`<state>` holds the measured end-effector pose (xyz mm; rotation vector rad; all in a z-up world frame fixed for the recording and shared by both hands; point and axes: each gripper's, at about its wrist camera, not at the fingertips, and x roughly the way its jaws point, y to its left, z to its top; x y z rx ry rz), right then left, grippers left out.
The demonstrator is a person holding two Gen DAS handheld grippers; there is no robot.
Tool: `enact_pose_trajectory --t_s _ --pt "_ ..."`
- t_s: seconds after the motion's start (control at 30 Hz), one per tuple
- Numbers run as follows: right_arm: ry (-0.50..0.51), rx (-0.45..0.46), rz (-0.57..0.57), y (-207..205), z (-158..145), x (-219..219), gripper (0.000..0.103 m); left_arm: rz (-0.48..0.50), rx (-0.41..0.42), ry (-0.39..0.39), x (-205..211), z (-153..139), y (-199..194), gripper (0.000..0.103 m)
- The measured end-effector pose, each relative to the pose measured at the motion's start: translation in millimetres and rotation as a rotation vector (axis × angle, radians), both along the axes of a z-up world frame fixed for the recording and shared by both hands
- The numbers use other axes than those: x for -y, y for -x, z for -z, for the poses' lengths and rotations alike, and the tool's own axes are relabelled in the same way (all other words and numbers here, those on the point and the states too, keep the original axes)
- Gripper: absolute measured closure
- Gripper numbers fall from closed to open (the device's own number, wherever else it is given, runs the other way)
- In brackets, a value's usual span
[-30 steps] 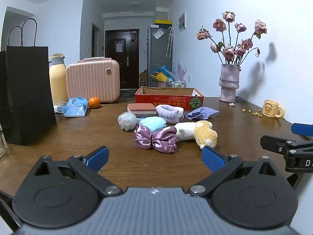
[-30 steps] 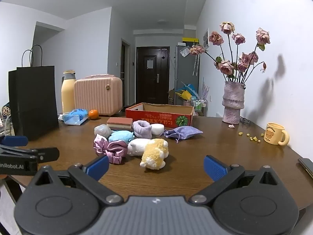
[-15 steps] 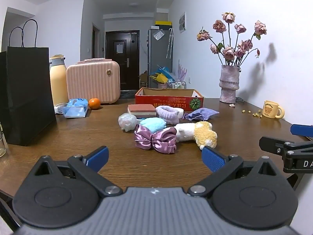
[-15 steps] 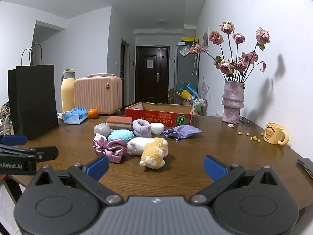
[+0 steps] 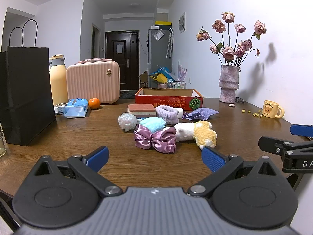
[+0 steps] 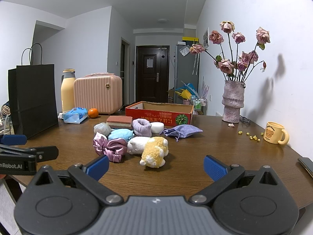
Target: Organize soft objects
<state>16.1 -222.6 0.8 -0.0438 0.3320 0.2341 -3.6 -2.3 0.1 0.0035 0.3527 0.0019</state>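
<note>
Likely light, squashy and easy to pinch across the middle: white-and-yellow plush toy point(image 6: 150, 149) beside purple satin bow point(image 5: 154, 140), clustered mid-table in front of red box point(image 6: 159, 112), with left gripper point(image 5: 154, 157) and right gripper point(image 6: 155, 167) both spread wide, holding nothing.

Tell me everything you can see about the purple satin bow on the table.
The bow is shiny mauve satin, gathered into two puffy loops around a cinched middle, with a ruffled scrunchie-like edge. It lies flat on the wooden table at the front of the pile, nearest the grippers. Its right loop touches the white-and-yellow plush; the blue fuzzy item sits just behind it. Nothing grips it.
</note>
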Motion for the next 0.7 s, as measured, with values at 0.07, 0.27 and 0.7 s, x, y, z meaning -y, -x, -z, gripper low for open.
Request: enact_pose_trajectory --t_s 0.07,0.27,0.7 --pt "0.000 0.000 0.000 0.1 0.0 0.0 0.000 0.001 0.001 0.000 0.1 0.3 0.0 0.000" --pt "0.000 0.000 0.000 0.3 0.0 -0.1 0.000 0.000 0.001 0.000 0.2 0.2 0.5 0.000" --pt "0.000 0.000 0.000 0.3 0.4 -0.3 0.000 0.002 0.002 -0.001 1.0 -0.7 0.9 0.000"
